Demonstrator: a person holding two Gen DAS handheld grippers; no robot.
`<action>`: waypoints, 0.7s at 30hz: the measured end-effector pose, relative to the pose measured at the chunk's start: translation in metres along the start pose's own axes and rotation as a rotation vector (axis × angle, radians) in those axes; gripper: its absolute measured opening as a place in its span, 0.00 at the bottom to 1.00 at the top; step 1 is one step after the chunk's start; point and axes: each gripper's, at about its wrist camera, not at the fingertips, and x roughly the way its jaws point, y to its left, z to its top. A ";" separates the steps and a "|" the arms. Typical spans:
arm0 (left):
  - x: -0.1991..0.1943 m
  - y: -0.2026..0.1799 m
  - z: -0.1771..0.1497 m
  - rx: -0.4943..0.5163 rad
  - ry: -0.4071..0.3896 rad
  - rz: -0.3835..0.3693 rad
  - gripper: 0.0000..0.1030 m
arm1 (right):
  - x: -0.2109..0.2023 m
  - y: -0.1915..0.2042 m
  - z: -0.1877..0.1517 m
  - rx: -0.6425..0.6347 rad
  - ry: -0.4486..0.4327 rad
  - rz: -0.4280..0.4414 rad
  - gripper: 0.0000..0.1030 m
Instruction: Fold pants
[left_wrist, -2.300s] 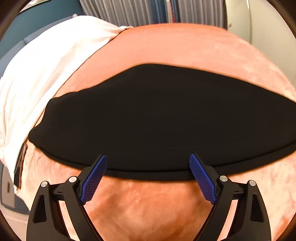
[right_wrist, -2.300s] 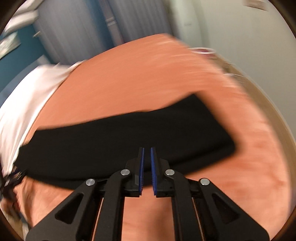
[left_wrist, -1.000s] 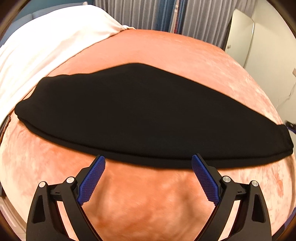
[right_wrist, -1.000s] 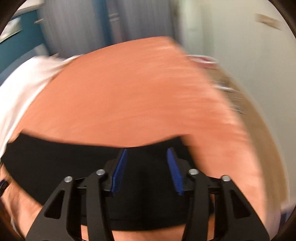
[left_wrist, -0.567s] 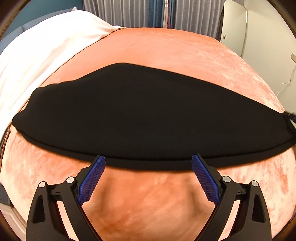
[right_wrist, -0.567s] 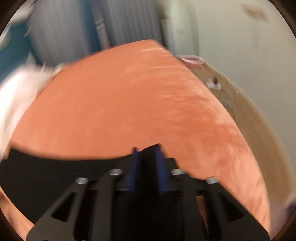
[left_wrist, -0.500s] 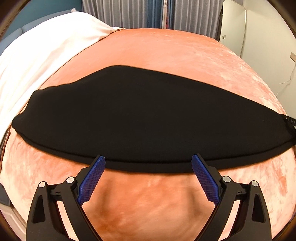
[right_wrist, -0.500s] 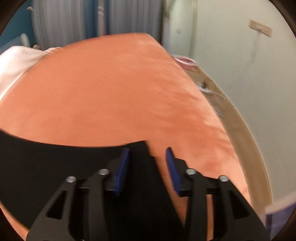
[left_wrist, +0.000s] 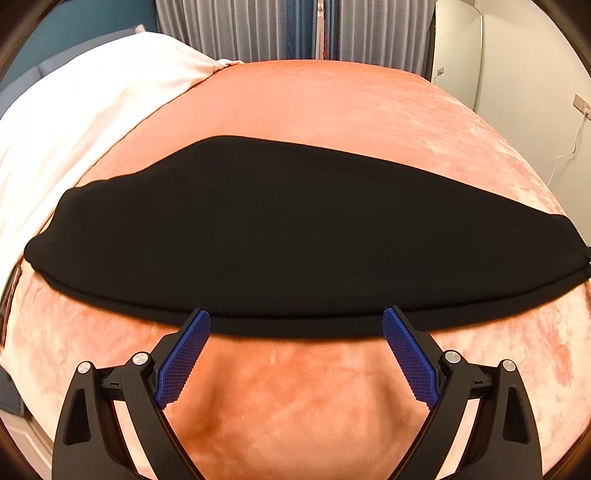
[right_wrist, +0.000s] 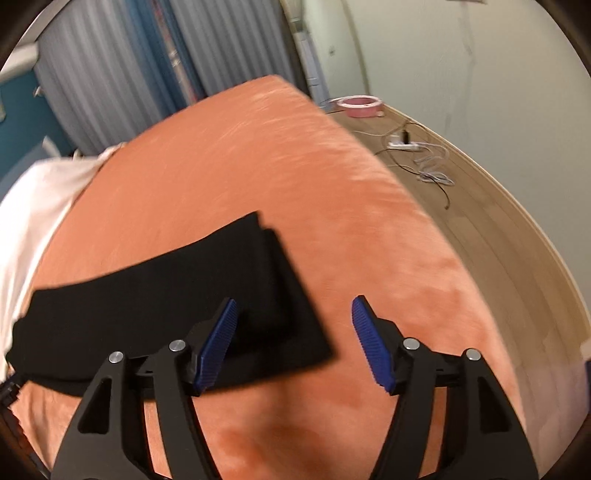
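Note:
Black pants (left_wrist: 295, 236) lie flat in a long folded strip across the orange bed cover (left_wrist: 332, 110). My left gripper (left_wrist: 295, 325) is open and empty, hovering just short of the strip's near long edge. In the right wrist view the pants (right_wrist: 177, 295) show their right end, with two layers slightly offset at the far corner. My right gripper (right_wrist: 291, 314) is open and empty above that end; its left finger (right_wrist: 218, 343) is over the fabric, its right finger (right_wrist: 371, 343) over bare cover.
A white duvet (left_wrist: 74, 122) covers the left part of the bed. Grey and blue curtains (left_wrist: 295, 29) hang behind. To the right is wooden floor (right_wrist: 498, 240) with cables, a power strip (right_wrist: 402, 144) and a pink tape roll (right_wrist: 360, 101).
My right gripper opened wider and pulled back from the pants' right end, which now lies flat. My left gripper stayed open, moving slightly closer to the near edge.

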 end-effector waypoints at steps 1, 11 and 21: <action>-0.002 0.000 -0.001 0.009 0.001 0.013 0.90 | 0.010 0.009 -0.002 -0.038 0.015 -0.021 0.41; -0.008 0.024 -0.002 -0.015 -0.010 0.071 0.90 | 0.011 -0.003 -0.013 -0.011 0.005 -0.011 0.20; -0.006 0.027 -0.008 0.001 -0.015 0.079 0.90 | 0.008 -0.029 -0.024 0.136 0.035 -0.021 0.74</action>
